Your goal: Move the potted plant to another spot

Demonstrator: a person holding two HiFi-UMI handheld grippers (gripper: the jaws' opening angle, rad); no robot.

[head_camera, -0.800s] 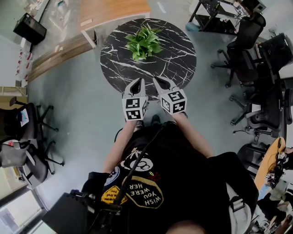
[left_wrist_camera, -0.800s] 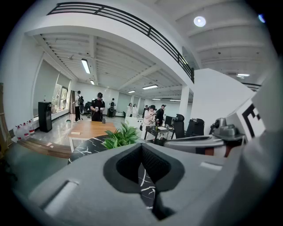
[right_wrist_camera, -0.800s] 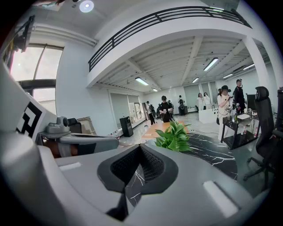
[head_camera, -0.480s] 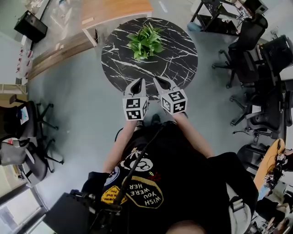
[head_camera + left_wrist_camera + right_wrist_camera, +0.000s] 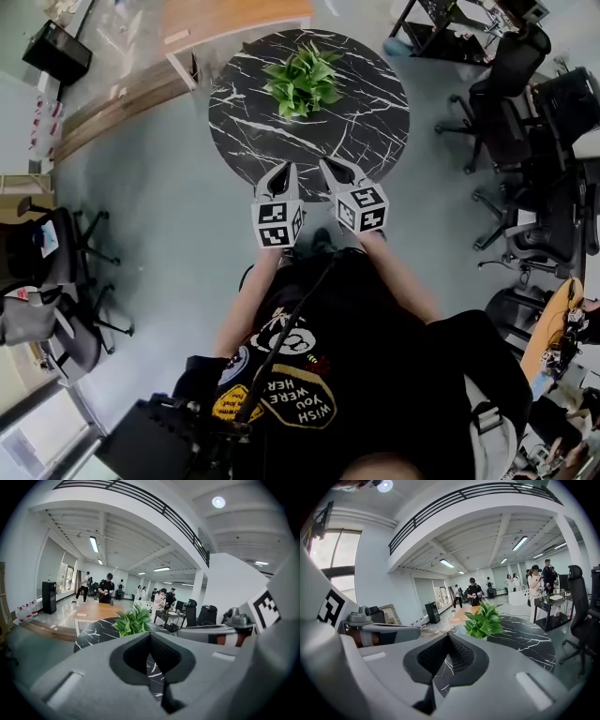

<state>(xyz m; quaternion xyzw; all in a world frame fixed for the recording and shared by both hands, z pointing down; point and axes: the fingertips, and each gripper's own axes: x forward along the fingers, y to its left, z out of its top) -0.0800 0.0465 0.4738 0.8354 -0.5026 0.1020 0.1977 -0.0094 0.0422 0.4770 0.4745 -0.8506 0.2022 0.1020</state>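
Observation:
A leafy green potted plant (image 5: 302, 82) stands on the far half of a round black marble table (image 5: 366, 122). It also shows ahead in the left gripper view (image 5: 132, 620) and in the right gripper view (image 5: 485, 619). My left gripper (image 5: 283, 171) and right gripper (image 5: 330, 171) hover side by side over the table's near edge, well short of the plant. Both point at it, slightly downward. In each gripper view the jaws meet at their tips, left gripper (image 5: 150, 635), right gripper (image 5: 449, 637), with nothing between them.
A wooden table (image 5: 234, 17) stands just behind the marble one. Black office chairs (image 5: 511, 103) crowd the right side, more chairs (image 5: 47, 281) sit at the left. A black box (image 5: 58, 56) stands far left. Several people (image 5: 107, 588) are in the background.
The table and plant have shifted slightly up and right in the head view. Both grippers stay shut and side by side at the table's near edge.

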